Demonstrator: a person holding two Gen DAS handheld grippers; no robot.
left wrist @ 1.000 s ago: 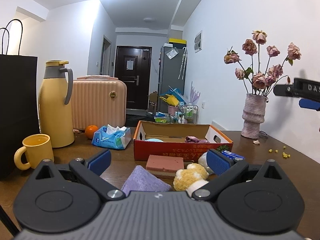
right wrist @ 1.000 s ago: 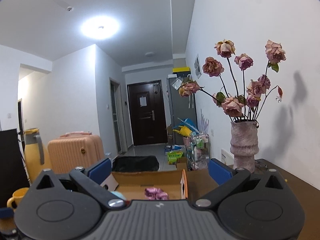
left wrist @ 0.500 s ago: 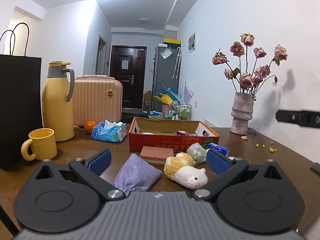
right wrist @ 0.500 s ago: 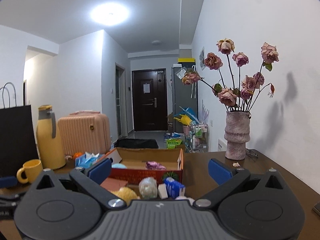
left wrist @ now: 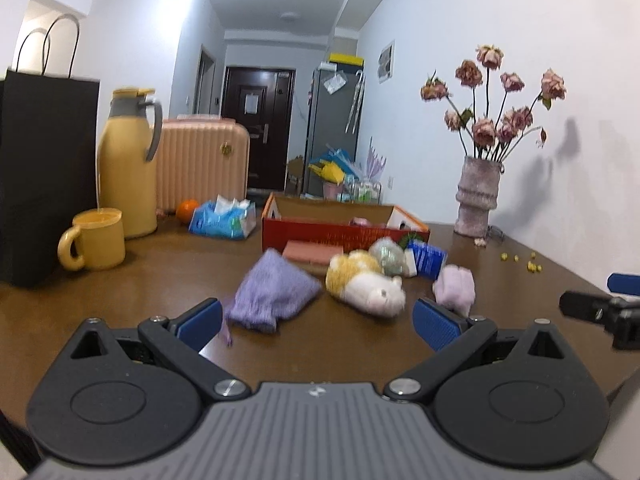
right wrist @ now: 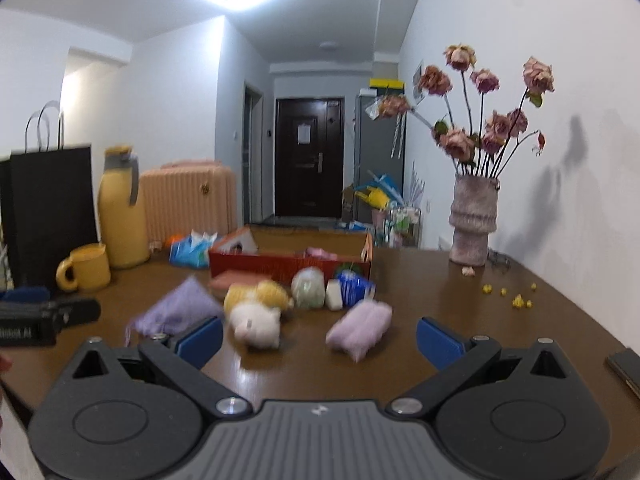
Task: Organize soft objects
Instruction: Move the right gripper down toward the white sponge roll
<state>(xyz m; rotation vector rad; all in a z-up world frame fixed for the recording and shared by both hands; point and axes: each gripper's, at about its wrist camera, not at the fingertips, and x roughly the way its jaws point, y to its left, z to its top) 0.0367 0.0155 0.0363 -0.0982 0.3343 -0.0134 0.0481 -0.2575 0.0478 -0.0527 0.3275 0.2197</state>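
Ahead of the left gripper (left wrist: 318, 322) on the table (left wrist: 160, 280) lie a knit pouch (left wrist: 272, 296) on the left, a plush toy (left wrist: 366, 280) in the middle and a fluffy roll (left wrist: 456, 286) on the right; beyond them a sponge block (left wrist: 314, 250), a mesh ball (left wrist: 386, 254) and a small packet (left wrist: 428, 258) sit against the box (left wrist: 344, 234). Far left stand a mug (left wrist: 94, 244), a flask (left wrist: 126, 164) and a bag (left wrist: 44, 176); a tissue pack (left wrist: 224, 220) lies left of the box; the vase (left wrist: 478, 196) stands far right. The right gripper (right wrist: 320, 342) faces the same row, the roll straight ahead.
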